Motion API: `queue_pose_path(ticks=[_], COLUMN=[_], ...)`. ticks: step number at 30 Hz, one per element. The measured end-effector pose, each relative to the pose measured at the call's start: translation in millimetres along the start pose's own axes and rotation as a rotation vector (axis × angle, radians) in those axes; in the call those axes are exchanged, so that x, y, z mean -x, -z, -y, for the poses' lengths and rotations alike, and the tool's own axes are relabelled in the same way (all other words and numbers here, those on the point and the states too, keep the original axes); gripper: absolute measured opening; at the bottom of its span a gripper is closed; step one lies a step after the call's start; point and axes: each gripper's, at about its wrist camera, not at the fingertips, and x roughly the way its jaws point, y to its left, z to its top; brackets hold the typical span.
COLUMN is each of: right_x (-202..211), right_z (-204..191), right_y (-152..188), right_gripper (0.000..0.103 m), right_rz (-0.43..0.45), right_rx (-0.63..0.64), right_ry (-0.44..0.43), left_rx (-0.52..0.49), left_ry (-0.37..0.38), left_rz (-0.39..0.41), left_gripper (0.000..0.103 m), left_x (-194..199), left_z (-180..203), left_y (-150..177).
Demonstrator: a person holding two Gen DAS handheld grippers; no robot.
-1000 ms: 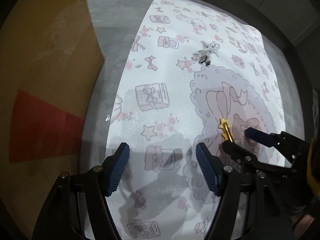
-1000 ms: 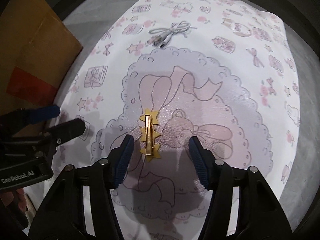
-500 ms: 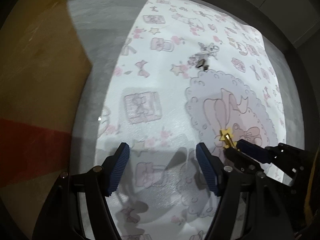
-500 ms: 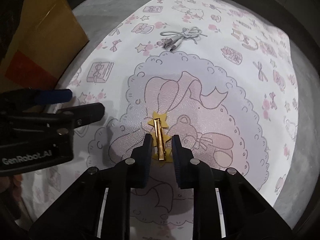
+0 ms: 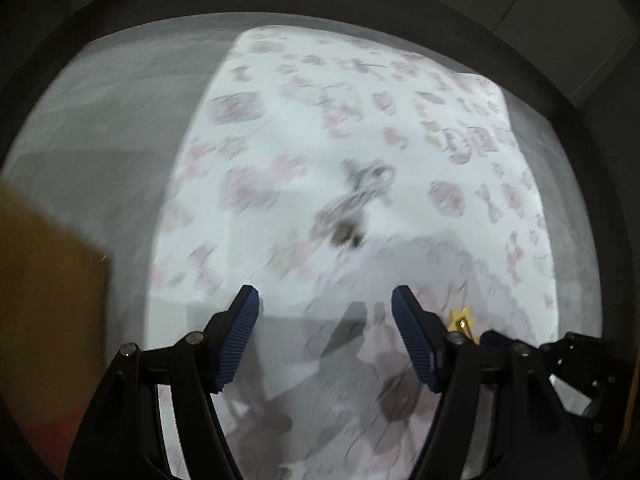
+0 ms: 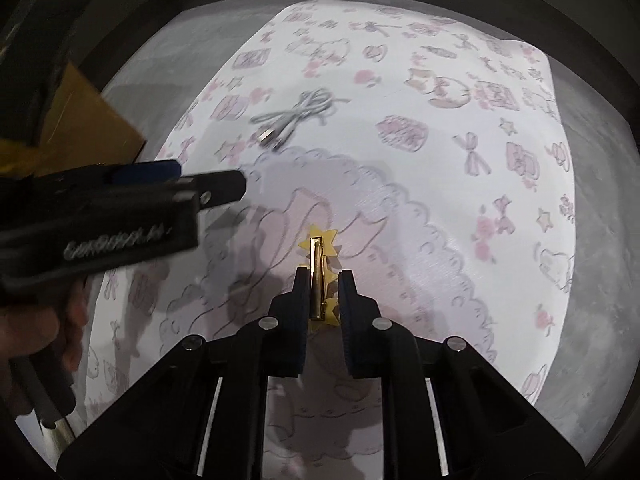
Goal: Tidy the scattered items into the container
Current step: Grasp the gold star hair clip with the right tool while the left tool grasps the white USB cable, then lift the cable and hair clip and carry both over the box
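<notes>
You have the right gripper [image 6: 324, 292] clamped on the star hair clip [image 6: 320, 256] above the patterned mat [image 6: 460, 208], left gripper [image 5: 324, 336] spread and empty, so next carry it to the cardboard box [image 6: 84, 128]

Grey table [image 6: 592, 240] under a white, pink-printed cloth [image 6: 440, 184]; dark surroundings

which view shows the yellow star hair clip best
The right wrist view: the star hair clip sits centred and sharp, pinched between the shut jaws of the right gripper, its gold bar plain. The left wrist view shows only a small yellow tip at the lower right, mostly hidden behind its own finger.
</notes>
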Motion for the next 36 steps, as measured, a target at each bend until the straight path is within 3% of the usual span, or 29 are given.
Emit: queue_pose_path(ticks=[9, 11, 12, 13, 23, 36], right_x=[7, 9, 10, 11, 14, 27], right_z=[29, 32, 34, 36, 35, -12], right_y=[-16, -17, -17, -17, -15, 21], right_gripper=[0.014, 0.014, 0.014, 0.014, 0.014, 0.014], right_rz=[0.021, 0.024, 0.026, 0.028, 0.028, 0.011], right_rx=[-0.021, -0.027, -0.029, -0.030, -0.046, -0.027], right_ry=[0.002, 0.002, 0.003, 0.004, 0.001, -0.017], left_rx=[-0.084, -0.092, -0.093, -0.092, -0.069, -0.038], left_ry=[-0.104, -0.115, -0.116, -0.112, -0.044, -0.015], left_rz=[0.041, 0.051, 0.054, 0.052, 0.005, -0.086], left_gripper=[0.066, 0.044, 0.027, 0.020, 0.015, 0.015], left_x=[-31, -32, -31, -31, -19, 23], left_z=[18, 21, 21, 21, 23, 9], left_y=[-38, -40, -39, -38, -11, 75])
